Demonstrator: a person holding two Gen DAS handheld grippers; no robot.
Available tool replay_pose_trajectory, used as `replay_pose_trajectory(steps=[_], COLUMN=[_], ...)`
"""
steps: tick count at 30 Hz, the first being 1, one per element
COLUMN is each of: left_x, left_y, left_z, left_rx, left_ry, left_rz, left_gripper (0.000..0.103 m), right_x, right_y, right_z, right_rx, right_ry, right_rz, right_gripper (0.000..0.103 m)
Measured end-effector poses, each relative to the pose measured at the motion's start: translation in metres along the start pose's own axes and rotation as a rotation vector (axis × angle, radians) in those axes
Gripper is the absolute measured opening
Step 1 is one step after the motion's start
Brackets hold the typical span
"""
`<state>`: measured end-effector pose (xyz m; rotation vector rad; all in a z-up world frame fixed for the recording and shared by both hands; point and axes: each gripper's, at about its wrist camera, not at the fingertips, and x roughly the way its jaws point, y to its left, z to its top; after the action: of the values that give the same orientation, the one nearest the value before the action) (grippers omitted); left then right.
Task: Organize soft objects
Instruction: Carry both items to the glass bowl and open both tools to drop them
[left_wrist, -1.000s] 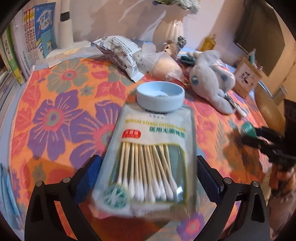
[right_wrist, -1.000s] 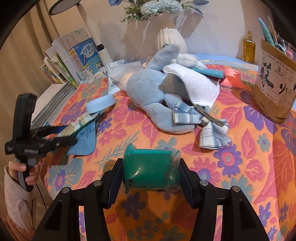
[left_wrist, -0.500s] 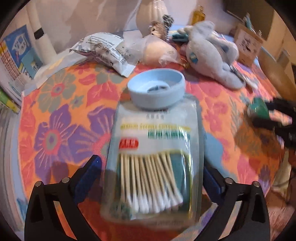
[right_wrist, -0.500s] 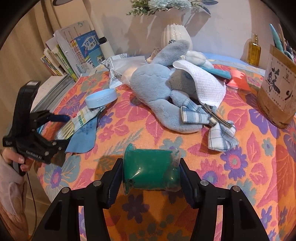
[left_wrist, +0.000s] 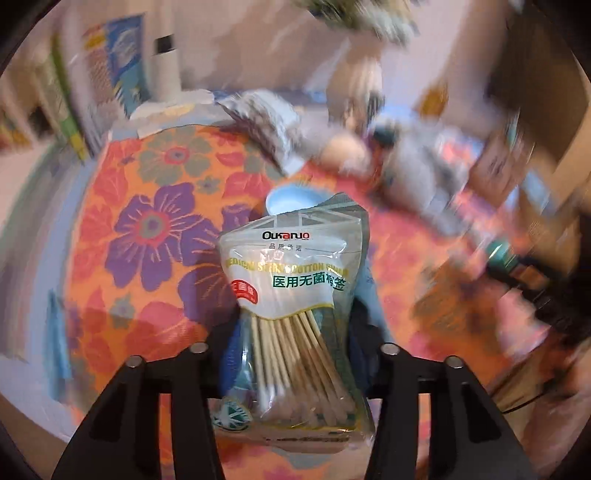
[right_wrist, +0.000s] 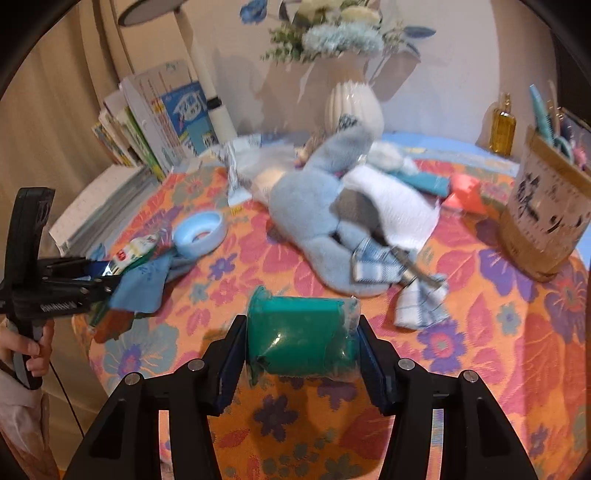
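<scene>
The left gripper (left_wrist: 291, 354) had just been closed onto the clear plastic packet of cotton swabs (left_wrist: 295, 314), which was lifted off the floral tablecloth (left_wrist: 147, 229). The right gripper (right_wrist: 301, 354) was clamped on a green wrapped roll (right_wrist: 301, 341); both were ready for sorting.

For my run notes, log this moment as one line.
left gripper: just closed on cotton swab pack, lifting | right gripper: holds green wrapped roll | plush toy: on table

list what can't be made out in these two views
- Left wrist view: plush toy, vase and the far table are smeared by motion blur.
- Left wrist view: swab pack hides the cloth under it.
- Right wrist view: bin label is blurred; green roll has no readable print.
</scene>
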<state>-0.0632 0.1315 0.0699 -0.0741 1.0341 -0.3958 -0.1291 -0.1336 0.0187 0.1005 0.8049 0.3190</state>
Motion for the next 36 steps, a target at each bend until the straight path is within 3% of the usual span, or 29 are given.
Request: replay_pose_trajectory(steps=[1,3,4,5,8,12,15,21,28,31,36], left_x=[-0.002,0.003,0.013,0.019,0.028,0.033,0.013,-0.022,-0.020,-0.009,0.028], left_y=[0.004,0.000,-0.003,-0.005,0.002,0.008,0.003,-0.052,-0.201,-0.272,-0.373], left_z=[0.001,0.003,0.001,-0.001,-0.014,-0.025,-0.017,0.042,0.088,0.091,0.085], left_rx=[-0.024,0.016,0.052,0.058,0.030,0.001,-0.022,0.071,0.299,0.397,0.519], left_ry=[-0.014,0.006,0.053,0.075,0.114,0.097,0.051,-0.054,-0.137,-0.128,-0.055], left_rz=[-0.004,0.134,0.219,0.242,0.181,0.236,0.203,0.130,-0.086,-0.204,-0.337], left_gripper=[0.053,0.058,0.061,0.061,0.061,0.052,0.048,0.048,0.048,0.048,0.048], right_x=[-0.004,-0.008,-0.009,-0.010,-0.011,-0.012,-0.015,-0.039,-0.124,-0.155,-0.180], right_y=[-0.003,-0.005,-0.007,-0.008,-0.011,-0.017,-0.014,-0.022,-0.081,-0.125,-0.199], right_z=[0.000,0.000,-0.001,-0.004,-0.007,-0.007,-0.004,0.025,0.053,0.049,0.019], right_rx=[0.007,0.019,0.024,0.027,0.034,0.046,0.027,-0.014,0.023,0.100,0.255], right_ry=[-0.012,-0.022,-0.021,-0.020,-0.017,-0.016,-0.009,0.000,-0.085,-0.107,-0.084], right_rz=[0.000,-0.007,-0.008,-0.008,-0.007,-0.008,0.011,-0.006,-0.114,-0.203,-0.306], right_gripper=[0.055,0.055,0.055,0.055,0.055,0.055,0.055,0.055,0.055,0.055,0.055])
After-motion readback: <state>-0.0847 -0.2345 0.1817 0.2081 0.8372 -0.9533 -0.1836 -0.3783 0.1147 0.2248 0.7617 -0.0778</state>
